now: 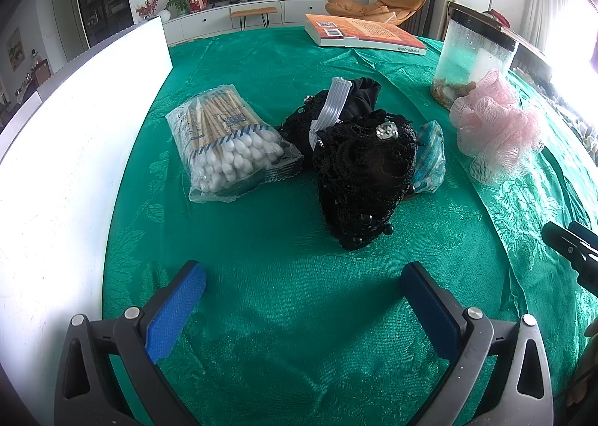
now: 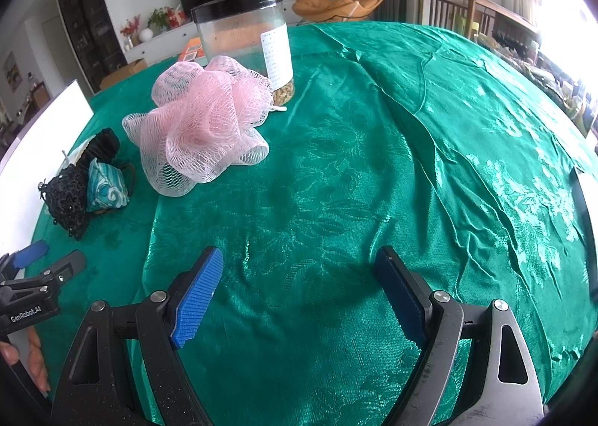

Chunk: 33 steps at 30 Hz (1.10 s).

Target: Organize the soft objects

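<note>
Two hand-held grippers hung tilted down over a green-clothed worktop [image 2: 373, 127], both with jaws wide and holding nothing. The left hand-held gripper [image 1: 302, 284] pointed at a black lace bundle [image 1: 358, 179] at its 12 o'clock, with a swab pack [image 1: 231, 142] at 11 o'clock and a pink mesh puff [image 1: 497, 127] at 2 o'clock. The right hand-held gripper [image 2: 299, 272] faced bare cloth, the puff lying at its 11 o'clock, just in front of a clear jar [image 2: 246, 37] whose label was too small to read. "GenRobot.AI" showed on the left tool's body. A white board [image 1: 74, 149] edged the worktop at 9 o'clock; open cloth spread toward 3 o'clock.
</note>
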### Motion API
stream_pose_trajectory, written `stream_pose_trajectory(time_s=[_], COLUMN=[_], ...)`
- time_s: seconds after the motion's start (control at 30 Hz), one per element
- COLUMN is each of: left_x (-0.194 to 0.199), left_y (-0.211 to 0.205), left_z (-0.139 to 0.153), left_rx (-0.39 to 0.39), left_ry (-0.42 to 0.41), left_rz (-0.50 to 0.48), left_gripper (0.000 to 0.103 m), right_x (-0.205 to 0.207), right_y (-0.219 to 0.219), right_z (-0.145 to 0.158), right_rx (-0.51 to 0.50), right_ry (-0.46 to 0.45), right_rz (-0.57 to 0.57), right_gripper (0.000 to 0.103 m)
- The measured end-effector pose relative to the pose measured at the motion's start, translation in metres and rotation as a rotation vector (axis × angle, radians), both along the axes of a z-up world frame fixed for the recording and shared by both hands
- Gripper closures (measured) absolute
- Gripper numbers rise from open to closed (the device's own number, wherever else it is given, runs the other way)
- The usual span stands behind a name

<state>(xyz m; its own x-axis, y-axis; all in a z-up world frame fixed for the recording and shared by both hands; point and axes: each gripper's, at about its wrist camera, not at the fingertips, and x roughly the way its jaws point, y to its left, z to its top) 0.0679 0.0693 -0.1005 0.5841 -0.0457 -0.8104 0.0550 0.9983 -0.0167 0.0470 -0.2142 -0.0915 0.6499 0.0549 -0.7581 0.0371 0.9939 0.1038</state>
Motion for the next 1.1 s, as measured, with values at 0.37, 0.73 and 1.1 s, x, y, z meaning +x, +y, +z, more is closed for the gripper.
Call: stream_pose_trajectory(time_s=[0.37,0.73,1.1], left_x=[0.0,0.003,0.027], left_y=[0.0,0.004,0.004], left_z=[0.0,0.003,0.064], left_rx=[0.0,-0.029,-0.185], left_ry=[0.0,0.041,-0.092], left_rz=[0.0,-0.018,-0.032], left_gripper=[0.0,0.001,0.006], right_x=[0.0,0.001,0.002], right_y=[0.0,0.0,0.001], right_z=[0.0,-0.002,-0.002], right_rx=[-0.003,-0.017,-0.032], right_ry=[0.001,0.004,0.011], right_rz=[0.0,0.002,0.011], right_gripper=[0.017,0.017,0.015])
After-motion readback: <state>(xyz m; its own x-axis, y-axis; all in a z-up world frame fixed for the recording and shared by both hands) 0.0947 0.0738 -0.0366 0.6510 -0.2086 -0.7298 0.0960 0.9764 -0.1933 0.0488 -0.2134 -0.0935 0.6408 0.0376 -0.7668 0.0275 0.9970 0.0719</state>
